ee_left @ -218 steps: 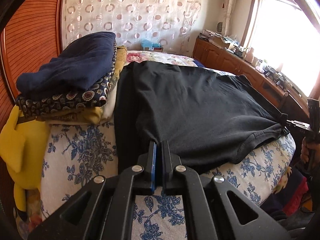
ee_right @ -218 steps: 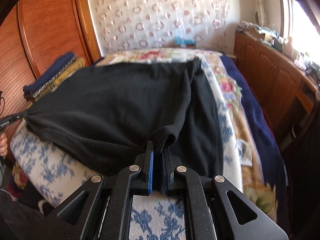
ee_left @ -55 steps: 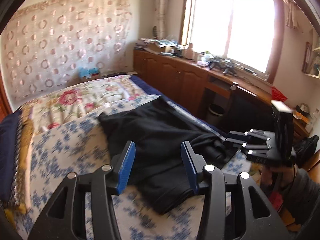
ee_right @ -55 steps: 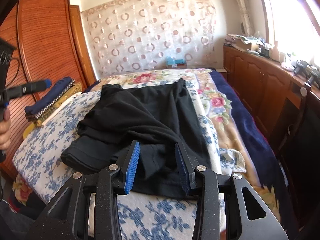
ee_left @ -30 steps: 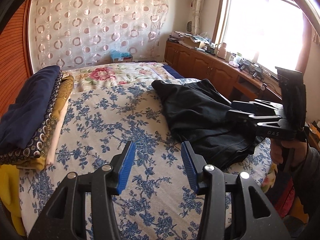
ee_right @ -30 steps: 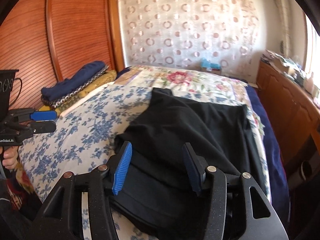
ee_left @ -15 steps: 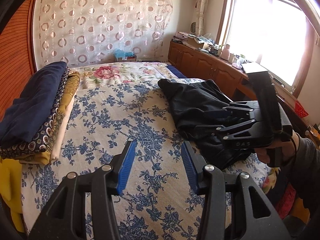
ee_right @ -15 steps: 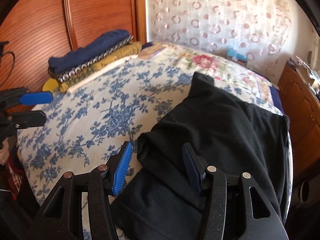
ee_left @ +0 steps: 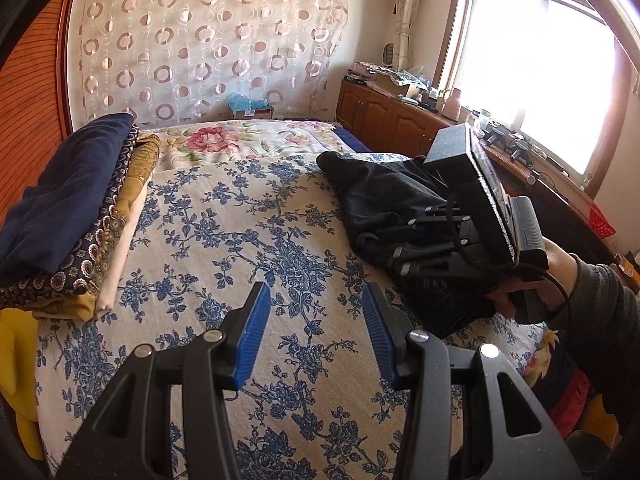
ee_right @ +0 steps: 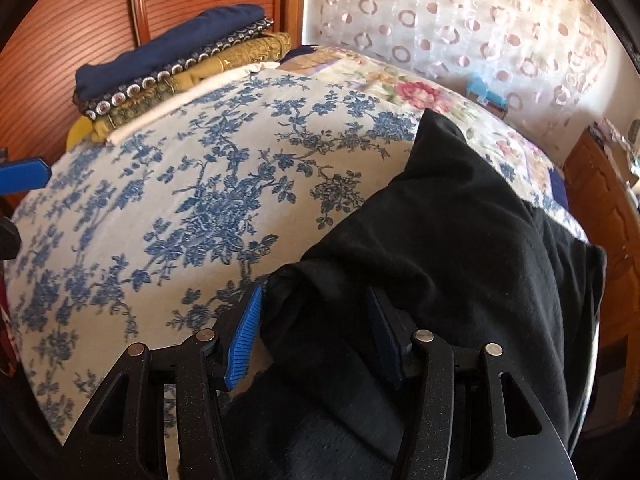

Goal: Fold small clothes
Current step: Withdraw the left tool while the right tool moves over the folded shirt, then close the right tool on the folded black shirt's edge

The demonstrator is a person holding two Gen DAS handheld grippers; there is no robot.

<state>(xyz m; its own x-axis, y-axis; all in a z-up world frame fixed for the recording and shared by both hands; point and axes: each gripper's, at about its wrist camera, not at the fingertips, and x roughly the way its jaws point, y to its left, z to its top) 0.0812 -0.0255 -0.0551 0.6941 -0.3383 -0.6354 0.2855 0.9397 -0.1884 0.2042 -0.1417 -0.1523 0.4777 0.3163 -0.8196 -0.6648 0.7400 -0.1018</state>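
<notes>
A black garment [ee_right: 440,240] lies loosely folded on the right side of the floral bedspread [ee_right: 200,200]. My right gripper [ee_right: 314,336] points down at its near left corner, and a thick fold of the cloth sits between the blue pads. Its jaws are closing and still stand wide apart. In the left wrist view the same garment [ee_left: 380,200] lies under the right gripper [ee_left: 408,240], which a hand [ee_left: 556,260] holds. My left gripper [ee_left: 316,332] hovers open over bare bedspread [ee_left: 240,220], left of the garment, with nothing between its pads.
A stack of folded clothes [ee_left: 72,200], navy on top, sits at the bed's left edge against the wooden wardrobe [ee_right: 80,20]. Wooden cabinets [ee_left: 384,120] with clutter run under the window on the right. A dotted curtain hangs behind the bed.
The right gripper has dropped and tipped down onto the garment's near left corner, with the fold now between its pads. The left gripper has stayed where it was, open.
</notes>
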